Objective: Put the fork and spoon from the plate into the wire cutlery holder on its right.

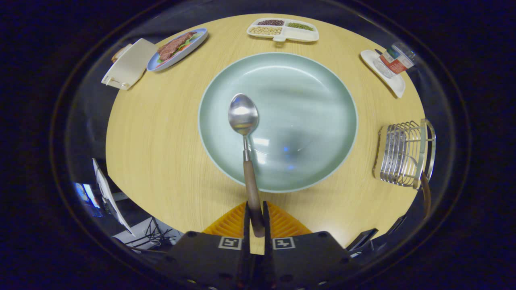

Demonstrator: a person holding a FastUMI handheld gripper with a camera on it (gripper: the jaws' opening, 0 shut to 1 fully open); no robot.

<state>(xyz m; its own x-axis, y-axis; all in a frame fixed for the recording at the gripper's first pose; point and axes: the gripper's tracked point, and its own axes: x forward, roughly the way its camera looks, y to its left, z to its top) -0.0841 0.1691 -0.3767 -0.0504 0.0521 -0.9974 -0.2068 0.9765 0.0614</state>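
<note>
With the spoon [244, 121] clamped by its wooden handle in the gripper [254, 219] and lifted over the plate [314, 80], it's about halfway — a handle already sticks out of the wire cutlery holder [405, 155] to the right, probably the fork. Bottle [397, 59] label too small to read.

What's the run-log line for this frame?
gripper: shut on spoon handle | spoon: over plate | holder: right of plate
</note>
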